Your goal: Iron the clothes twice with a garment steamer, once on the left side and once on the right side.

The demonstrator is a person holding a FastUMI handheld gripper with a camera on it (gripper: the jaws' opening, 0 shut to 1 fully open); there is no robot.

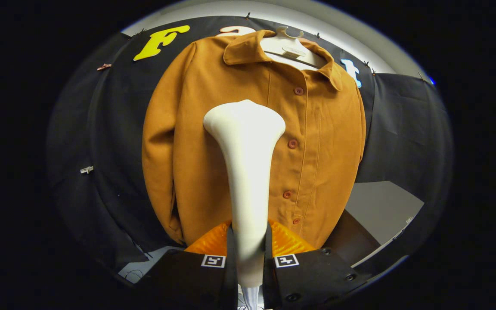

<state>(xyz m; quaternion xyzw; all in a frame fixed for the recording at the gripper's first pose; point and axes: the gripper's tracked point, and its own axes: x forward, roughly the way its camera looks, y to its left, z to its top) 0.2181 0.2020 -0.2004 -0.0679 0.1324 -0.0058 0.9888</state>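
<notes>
My hand-held gripper (248, 254) clamps the smooth, flared white garment steamer (246, 163) before a matte mustard jacket (325, 142) hanging on black cloth wall (403, 125).

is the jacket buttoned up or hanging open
Buttoned: the jacket front is closed along its button row, on a hanger. The gripper clamps the steamer.

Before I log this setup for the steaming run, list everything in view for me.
jacket: one, mustard-brown, buttoned, hanging on the booth wall beyond the fingers.
hanger: one, white, inside the jacket's collar.
buttons: five visible, reddish-brown, down the jacket's front placket.
garment steamer: one, white, handle between the fingers, wide head in front of the jacket's chest.
clips: a few, small, pinned on the black cloth beside the jacket.
gripper: one, both fingers pressed on the steamer's handle.
</notes>
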